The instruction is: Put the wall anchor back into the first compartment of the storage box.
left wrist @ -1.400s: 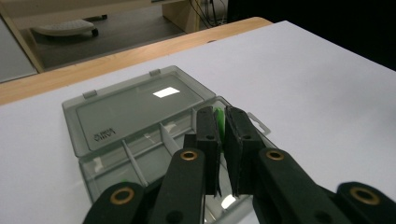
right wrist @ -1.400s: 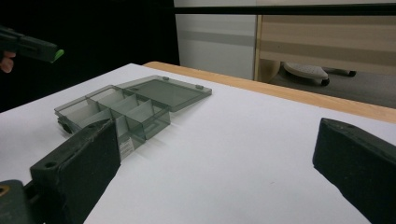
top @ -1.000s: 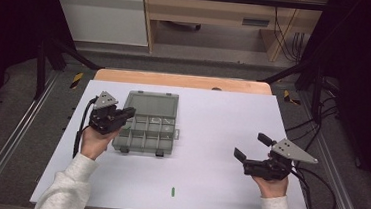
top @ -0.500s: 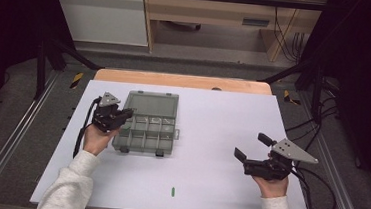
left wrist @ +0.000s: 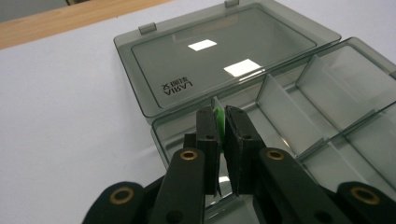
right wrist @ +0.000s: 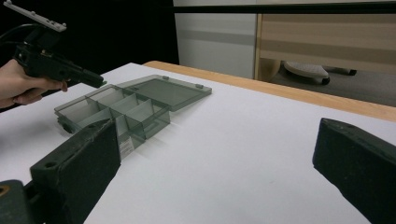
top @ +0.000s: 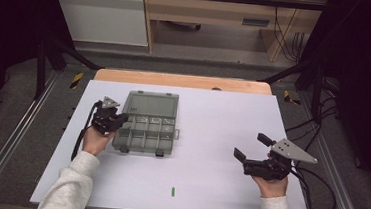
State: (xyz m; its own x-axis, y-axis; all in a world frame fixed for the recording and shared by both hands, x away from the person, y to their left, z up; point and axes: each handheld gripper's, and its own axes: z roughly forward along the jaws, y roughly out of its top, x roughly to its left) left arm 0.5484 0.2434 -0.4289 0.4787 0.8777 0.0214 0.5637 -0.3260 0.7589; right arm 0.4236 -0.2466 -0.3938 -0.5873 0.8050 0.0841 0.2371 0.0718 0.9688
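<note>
A smoky clear organiser box point(top: 140, 149) lies open on the white table, its lid point(top: 152, 104) folded back flat. Over the box's left end my left gripper point(top: 121, 123) is shut on a small green piece point(left wrist: 218, 123). In the left gripper view the jaws point(left wrist: 222, 117) pinch it just above the near left compartment, behind the lid point(left wrist: 224, 56). My right gripper point(top: 250, 146) stands open and empty at the table's right, well away from the box. Its view takes in the open jaws point(right wrist: 217, 136), the box point(right wrist: 140, 105) and the left gripper point(right wrist: 93, 79) farther off.
A second small green piece point(top: 172, 190) lies near the table's front edge, about midway across. The white table top point(top: 212, 116) ends in a wooden strip point(top: 183, 81) at the back. Black frame rails and cables run along both sides.
The left gripper has shifted slightly toward me and lower at the box's left end, still shut on the green piece. The right gripper has stayed where it was.
</note>
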